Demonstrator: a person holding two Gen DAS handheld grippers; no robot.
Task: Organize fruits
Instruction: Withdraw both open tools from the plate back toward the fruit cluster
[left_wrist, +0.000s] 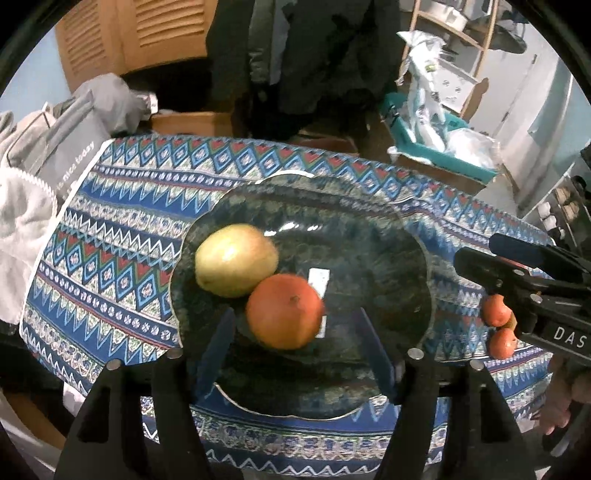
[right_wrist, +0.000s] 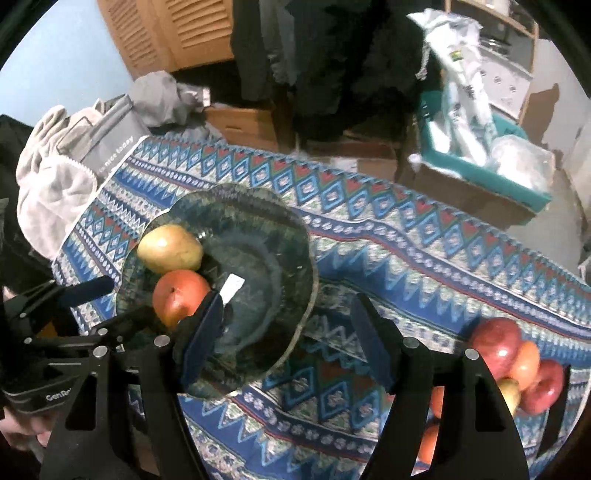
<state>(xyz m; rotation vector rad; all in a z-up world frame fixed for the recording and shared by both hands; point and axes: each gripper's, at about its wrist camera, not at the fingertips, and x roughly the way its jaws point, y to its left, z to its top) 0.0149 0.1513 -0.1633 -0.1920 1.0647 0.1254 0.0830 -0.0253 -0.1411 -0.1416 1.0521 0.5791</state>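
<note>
A dark glass bowl (left_wrist: 369, 229) sits on the patterned cloth; it also shows in the right wrist view (right_wrist: 280, 240). In it lie a yellow-green apple (left_wrist: 236, 258) (right_wrist: 170, 248) and an orange fruit (left_wrist: 283, 311) (right_wrist: 181, 293), touching. My left gripper (left_wrist: 295, 354) is open over the bowl's near side, the orange just beyond its fingertips, empty. My right gripper (right_wrist: 288, 343) is open and empty over the bowl's right rim and the cloth. A pile of red and orange fruits (right_wrist: 517, 362) lies on the cloth at the right; part of it shows in the left wrist view (left_wrist: 498, 325).
The blue patterned cloth (left_wrist: 118, 266) covers the table. Grey towels and a grey bag (left_wrist: 55, 155) lie at its left end. Cardboard boxes and a teal bin (right_wrist: 480, 166) stand on the floor beyond the far edge.
</note>
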